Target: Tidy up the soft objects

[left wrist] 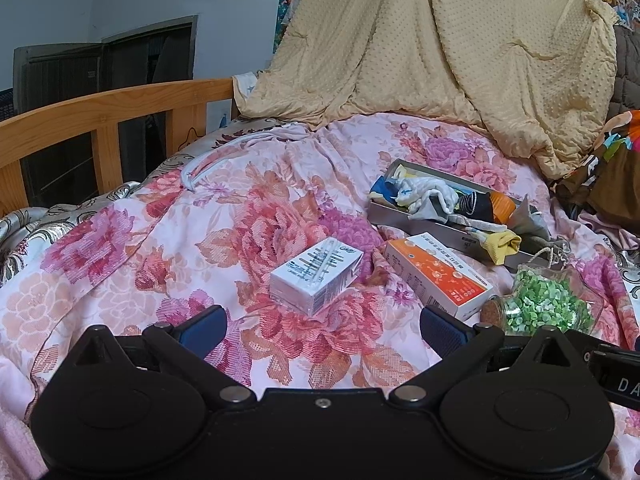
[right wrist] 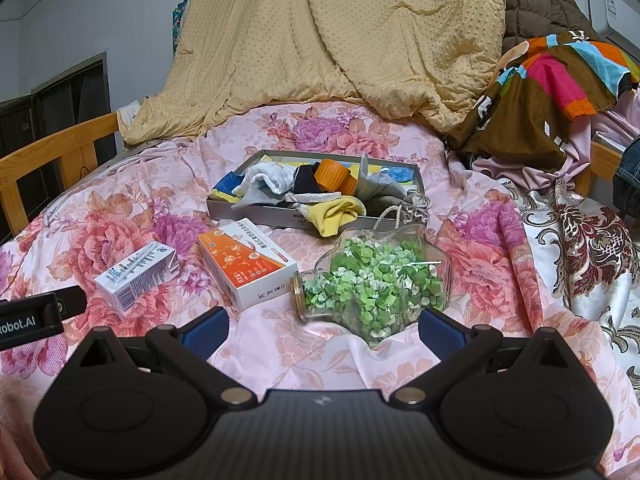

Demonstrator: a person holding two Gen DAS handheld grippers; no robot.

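Observation:
A flat grey box (right wrist: 256, 213) (left wrist: 404, 217) lies on the floral bedspread, stuffed with socks: white (right wrist: 276, 180), orange (right wrist: 334, 176), grey, black. A yellow sock (right wrist: 334, 216) (left wrist: 502, 246) hangs over its near wall, and a small grey drawstring pouch (right wrist: 416, 202) rests by its right corner. My left gripper (left wrist: 322, 326) is open and empty, just short of a white carton (left wrist: 316, 280). My right gripper (right wrist: 322, 328) is open and empty too, right before a glass jar of green paper bits (right wrist: 376, 280) (left wrist: 548, 300).
An orange-and-white box (right wrist: 246, 266) (left wrist: 436, 274) lies between carton and jar. A beige quilt (right wrist: 340, 40) hangs at the back, with colourful clothes (right wrist: 560, 92) piled at the right. A wooden bed rail (left wrist: 100, 120) runs along the left. The left gripper's body (right wrist: 36, 318) shows at the left edge.

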